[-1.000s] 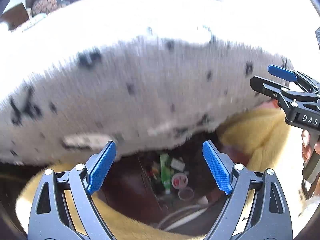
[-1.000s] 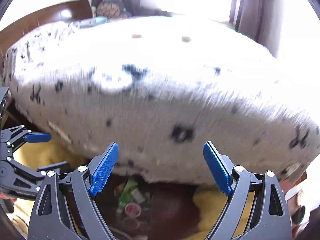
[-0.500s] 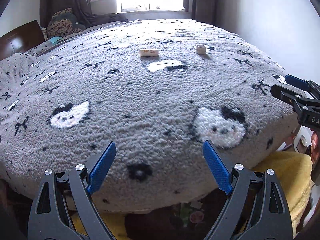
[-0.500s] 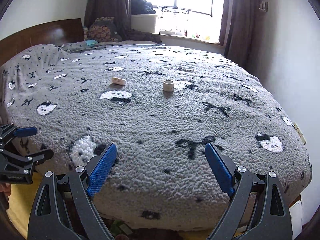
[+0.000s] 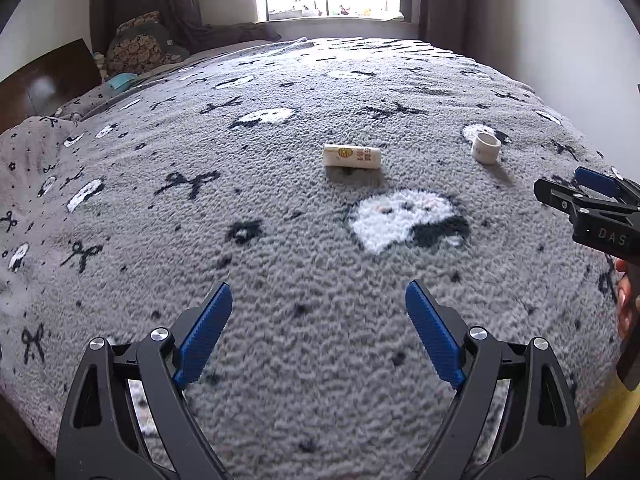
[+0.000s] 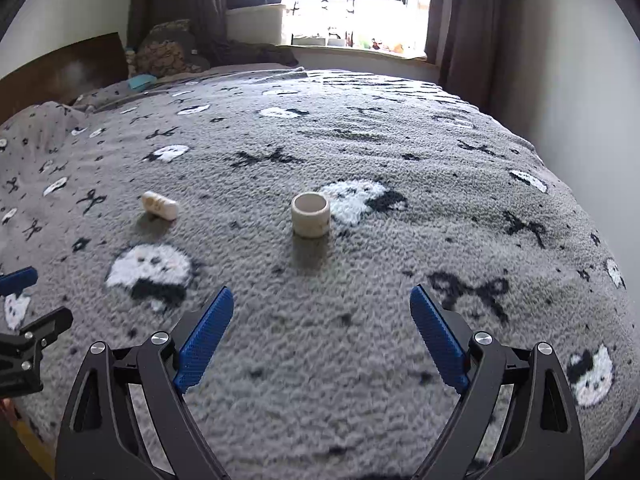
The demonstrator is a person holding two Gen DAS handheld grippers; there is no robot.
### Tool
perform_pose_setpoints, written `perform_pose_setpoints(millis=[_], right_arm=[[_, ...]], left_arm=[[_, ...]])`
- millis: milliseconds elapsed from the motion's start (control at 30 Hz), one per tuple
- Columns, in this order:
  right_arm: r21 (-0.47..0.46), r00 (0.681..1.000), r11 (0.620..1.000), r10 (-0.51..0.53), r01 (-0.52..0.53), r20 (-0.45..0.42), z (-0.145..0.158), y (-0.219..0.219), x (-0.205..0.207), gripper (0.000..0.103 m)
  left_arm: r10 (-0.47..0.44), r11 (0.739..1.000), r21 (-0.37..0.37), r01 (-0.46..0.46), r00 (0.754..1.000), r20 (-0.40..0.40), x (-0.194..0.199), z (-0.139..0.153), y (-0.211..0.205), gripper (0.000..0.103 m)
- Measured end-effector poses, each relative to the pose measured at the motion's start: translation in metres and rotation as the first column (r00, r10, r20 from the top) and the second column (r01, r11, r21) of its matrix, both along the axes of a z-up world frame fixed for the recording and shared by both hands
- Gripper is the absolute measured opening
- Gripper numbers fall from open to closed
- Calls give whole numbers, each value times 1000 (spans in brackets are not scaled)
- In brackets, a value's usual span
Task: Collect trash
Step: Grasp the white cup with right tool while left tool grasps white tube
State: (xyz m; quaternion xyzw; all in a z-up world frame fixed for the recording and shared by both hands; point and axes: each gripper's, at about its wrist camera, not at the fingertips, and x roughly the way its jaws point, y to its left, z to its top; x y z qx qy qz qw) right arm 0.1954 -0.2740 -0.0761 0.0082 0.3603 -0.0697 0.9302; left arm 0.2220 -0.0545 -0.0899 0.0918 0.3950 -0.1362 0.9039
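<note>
**Grey fleece bed, two scraps ahead**

Grey fleece blanket (image 5: pixel 280 240) covers the bed. On it lie a small white wrapper (image 5: pixel 351 156) at 12 o'clock of the left hand-held gripper (image 5: pixel 319 334), and a short white ring (image 6: pixel 310 215) at 12 o'clock of the right hand-held gripper (image 6: pixel 322 336). Both are spread wide, pinching nothing. The wrapper's print is too small to read. Each view cuts off the other gripper at its edge. Only the left view shows fingers (image 5: pixel 624 300) at 3 o'clock.
</note>
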Motion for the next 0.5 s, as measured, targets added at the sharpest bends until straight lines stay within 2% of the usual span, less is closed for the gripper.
perform_pose_setpoints(millis=[167, 233, 367, 500], right_arm=[[103, 998, 994, -26, 31, -51, -11, -16, 50, 89], [85, 998, 996, -22, 27, -63, -13, -15, 66, 89], [71, 996, 997, -18, 24, -87, -22, -13, 84, 74], [64, 995, 998, -8, 14, -99, -27, -11, 92, 61]], left_arm=[[20, 1000, -6, -20, 1000, 8, 42, -4, -14, 84], [12, 1000, -21, -11, 1000, 12, 55, -5, -20, 84], [16, 999, -52, -16, 1000, 12, 83, -6, -33, 84], [20, 999, -51, -19, 1000, 19, 103, -5, -46, 84]])
